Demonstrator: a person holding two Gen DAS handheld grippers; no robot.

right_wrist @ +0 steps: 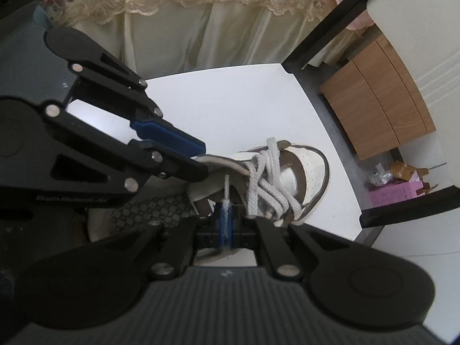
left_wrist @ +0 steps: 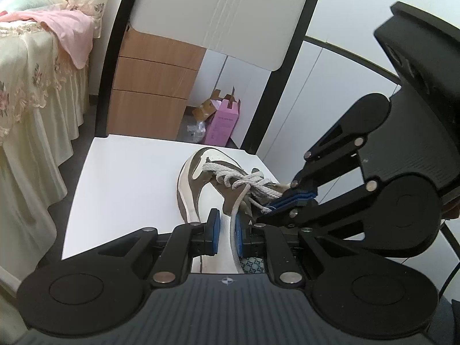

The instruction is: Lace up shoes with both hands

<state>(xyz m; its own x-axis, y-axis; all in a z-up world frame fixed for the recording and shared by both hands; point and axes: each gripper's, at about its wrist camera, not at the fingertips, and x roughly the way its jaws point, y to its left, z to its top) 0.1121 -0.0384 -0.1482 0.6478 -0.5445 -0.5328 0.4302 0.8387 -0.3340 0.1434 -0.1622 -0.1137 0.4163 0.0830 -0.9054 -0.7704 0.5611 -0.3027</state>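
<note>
Left wrist view: shoe (left_wrist: 201,189) on the bench (left_wrist: 120,178); left gripper (left_wrist: 227,231) jaws narrowed, lace (left_wrist: 234,227) loose between. At 2 o'clock, right gripper (left_wrist: 283,201), jaws clamped on another strand, may slip if pulled.

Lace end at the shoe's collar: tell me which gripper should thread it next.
Right, probably. The right gripper is shut on the lace tip, pointing it at the shoe. The left gripper only straddles a strand.

The pink box (left_wrist: 222,122) and left gripper (right_wrist: 184,155) bear print too blurred to read.
</note>
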